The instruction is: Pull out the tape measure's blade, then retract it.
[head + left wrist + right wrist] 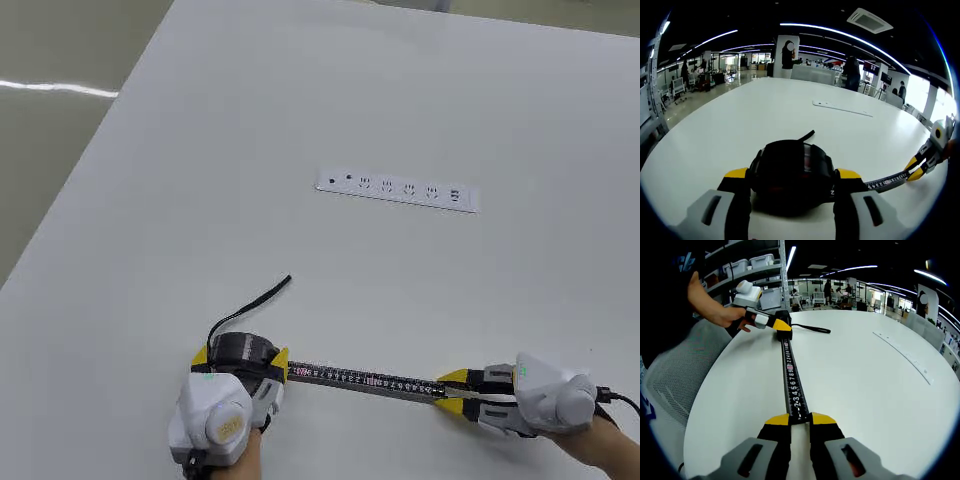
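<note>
The white table [300, 120] takes most of the head view, and a white power strip [397, 190] lies flat on it, well apart from the work. Near the front edge, the left gripper [240, 360] holds the black case [791, 170] of the tape measure between its jaws, which are closed on both sides of it. The right gripper [452, 391] has its jaws narrow and pinches the end of the blade [365, 380]. The blade lies stretched on the table between the two grippers, with its numbers up. A thin black strap [255, 303] goes from the case away over the table. I judge that the pulling out is done or almost done. The retracting is not yet done.
</note>
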